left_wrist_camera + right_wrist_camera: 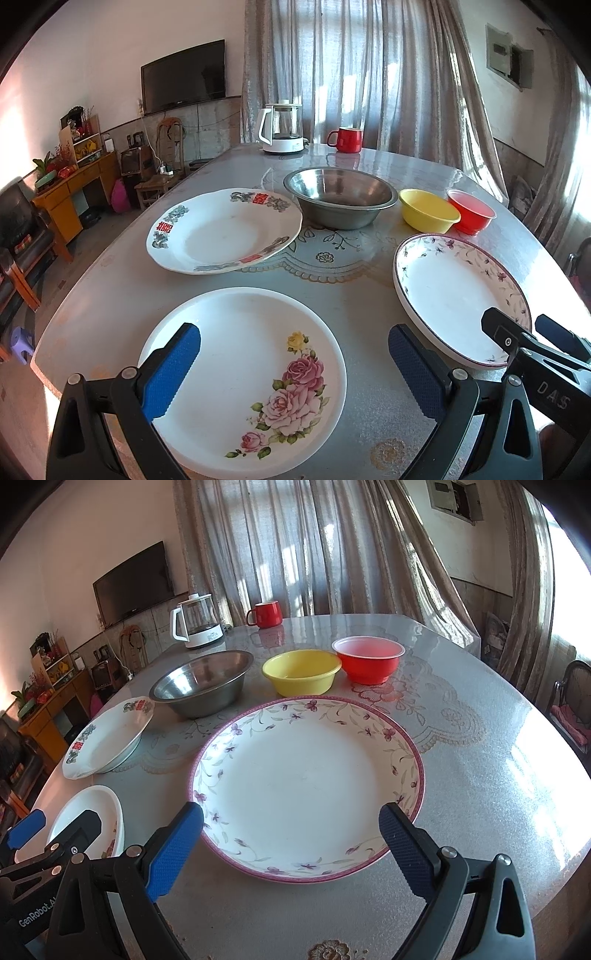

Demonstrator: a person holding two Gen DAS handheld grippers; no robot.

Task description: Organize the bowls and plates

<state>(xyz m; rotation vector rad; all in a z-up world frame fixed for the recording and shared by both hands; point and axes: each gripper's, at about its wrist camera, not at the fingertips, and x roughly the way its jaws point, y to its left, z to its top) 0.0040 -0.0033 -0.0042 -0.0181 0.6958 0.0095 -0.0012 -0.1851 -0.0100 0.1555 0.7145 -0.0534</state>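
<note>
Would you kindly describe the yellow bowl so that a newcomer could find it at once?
On the round grey table, look past the large purple-rimmed floral plate to the row of three bowls. The small yellow plastic bowl is the middle one, between the wide steel bowl and the red plastic bowl; it alone is yellow.

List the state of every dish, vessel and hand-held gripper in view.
Rose plate: empty, flat.
Purple-rimmed plate: empty, flat.
Red-character plate: empty.
Steel bowl: upright, empty.
Yellow bowl: upright, empty.
Red bowl: upright.
Red mug: upright.
Left hand-held gripper: open.
Right hand-held gripper: open.
</note>
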